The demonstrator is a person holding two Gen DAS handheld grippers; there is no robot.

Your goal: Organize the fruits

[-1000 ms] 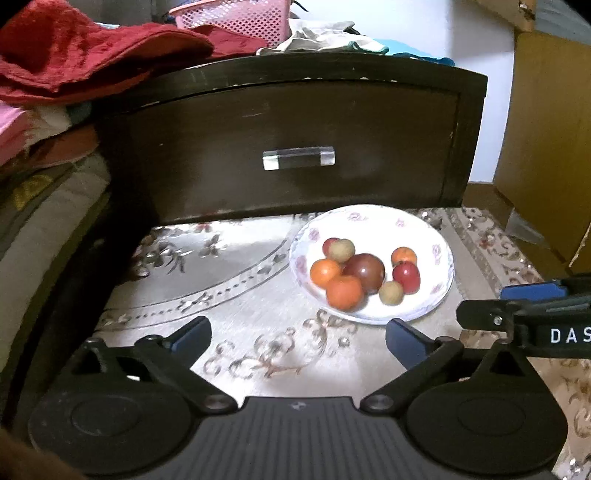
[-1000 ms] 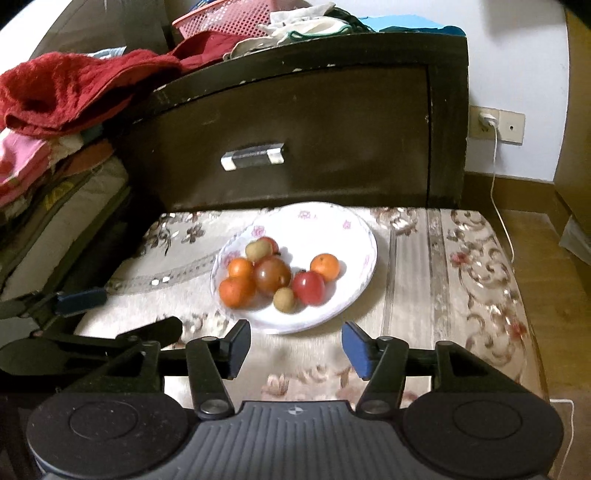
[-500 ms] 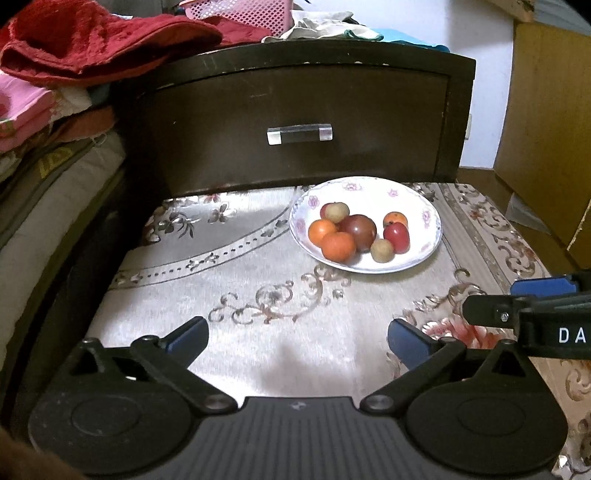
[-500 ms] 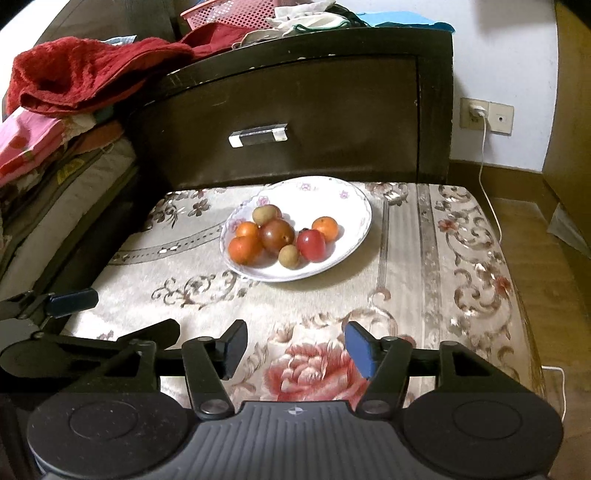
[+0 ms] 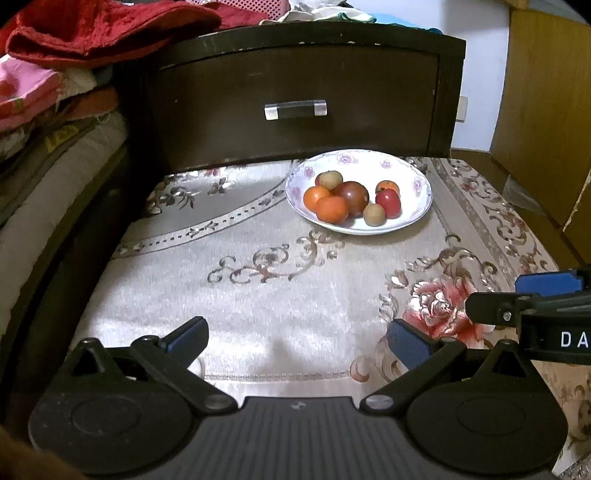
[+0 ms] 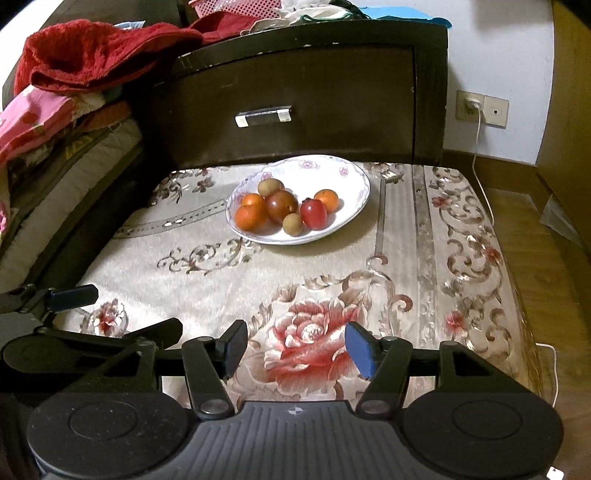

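A white flowered plate [image 5: 417, 206] [image 6: 354, 206] stands at the far side of a cloth-covered table and holds several fruits: oranges [image 5: 331, 209] [image 6: 251, 216], a dark red-brown fruit [image 5: 354, 195] [image 6: 282, 206], a red fruit [image 5: 388, 203] [image 6: 313, 214] and small tan fruits [image 5: 373, 215] [image 6: 292, 223]. My left gripper [image 5: 297, 338] is open and empty, low over the near table, well short of the plate. My right gripper [image 6: 295, 349] is open and empty over the embroidered rose; its side shows in the left wrist view [image 5: 532, 302].
A dark wooden drawer front [image 5: 295, 107] [image 6: 288, 110] with a clear handle rises just behind the plate. Red towels and folded bedding [image 5: 85, 33] [image 6: 92, 55] pile up at the left. A wall socket with a cable [image 6: 476, 107] and wooden floor lie to the right.
Both grippers have drawn back from the plate toward the near table edge; the plate now looks smaller and farther. Both stay open and empty.
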